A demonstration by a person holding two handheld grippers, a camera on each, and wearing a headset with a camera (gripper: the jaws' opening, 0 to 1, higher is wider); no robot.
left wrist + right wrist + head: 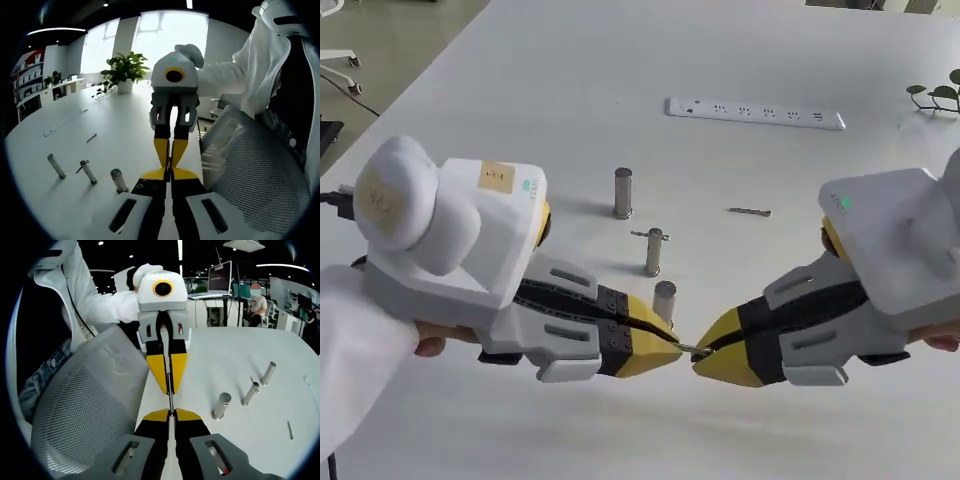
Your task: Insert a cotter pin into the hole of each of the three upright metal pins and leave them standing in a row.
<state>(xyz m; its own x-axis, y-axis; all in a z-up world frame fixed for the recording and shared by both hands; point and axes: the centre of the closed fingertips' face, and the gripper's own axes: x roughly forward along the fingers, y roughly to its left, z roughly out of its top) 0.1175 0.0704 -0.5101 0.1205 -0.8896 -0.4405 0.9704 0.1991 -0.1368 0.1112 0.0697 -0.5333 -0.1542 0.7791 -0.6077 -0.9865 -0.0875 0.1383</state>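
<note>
Three metal pins stand in a row on the white table: the far one, the middle one with a cotter pin through its top, and the near one. Just in front of the near pin, my left gripper and right gripper meet tip to tip. Both are shut on the ends of one thin cotter pin. That cotter pin spans the short gap between the yellow tips in the right gripper view. A spare cotter pin lies flat to the right of the row.
A white power strip lies across the far side of the table, and a plant sits at the far right. A grey mesh chair stands at the near table edge. A person sits at a distant desk.
</note>
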